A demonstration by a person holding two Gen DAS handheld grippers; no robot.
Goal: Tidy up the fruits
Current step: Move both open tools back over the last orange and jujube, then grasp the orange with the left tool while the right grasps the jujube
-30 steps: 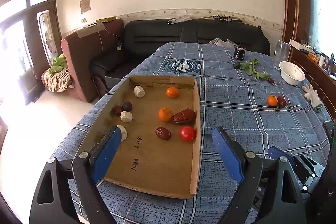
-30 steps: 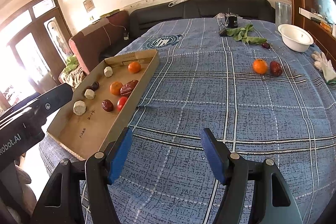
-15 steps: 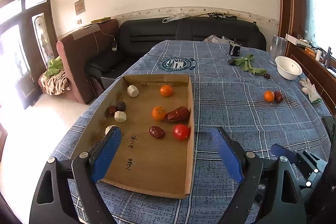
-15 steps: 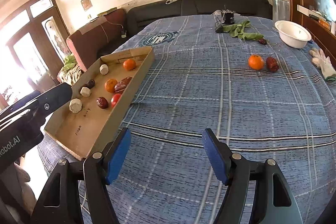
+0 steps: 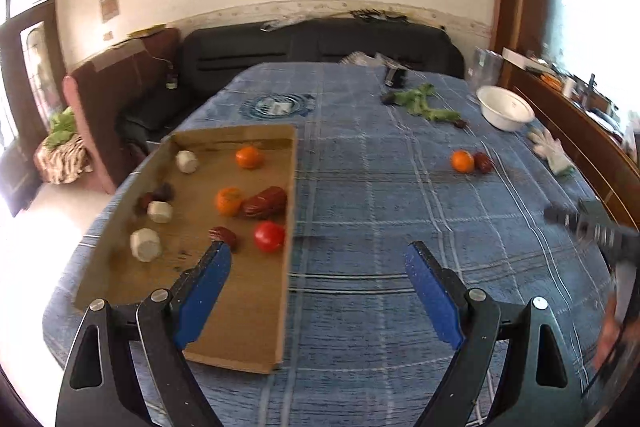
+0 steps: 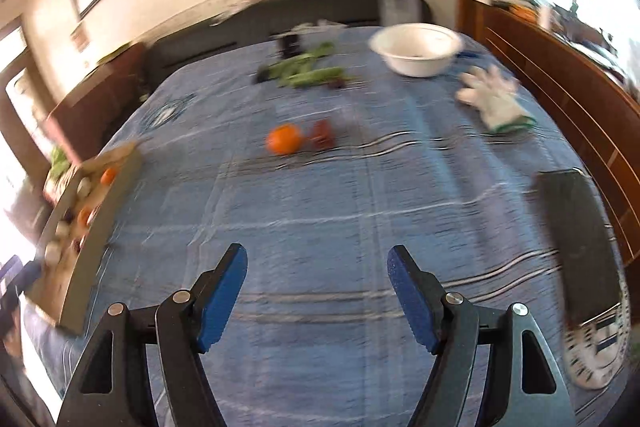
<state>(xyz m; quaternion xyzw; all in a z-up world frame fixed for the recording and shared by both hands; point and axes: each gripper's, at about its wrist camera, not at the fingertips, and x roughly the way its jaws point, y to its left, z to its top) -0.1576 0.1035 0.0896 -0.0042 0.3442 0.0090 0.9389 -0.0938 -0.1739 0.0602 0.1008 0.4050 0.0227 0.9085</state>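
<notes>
Left wrist view: the left claw (image 5: 316, 263) stands wide and empty above the cardboard tray (image 5: 256, 311) on the desk (image 5: 380, 195); the tray holds oranges, a tomato (image 5: 269, 236), dates and pale lumps.

Right wrist view: the right claw (image 6: 316, 267), empty, has just been opening, facing a loose orange (image 6: 283, 139) touching a date (image 6: 322, 135). The white bowl (image 6: 416, 53) sits far back.
</notes>
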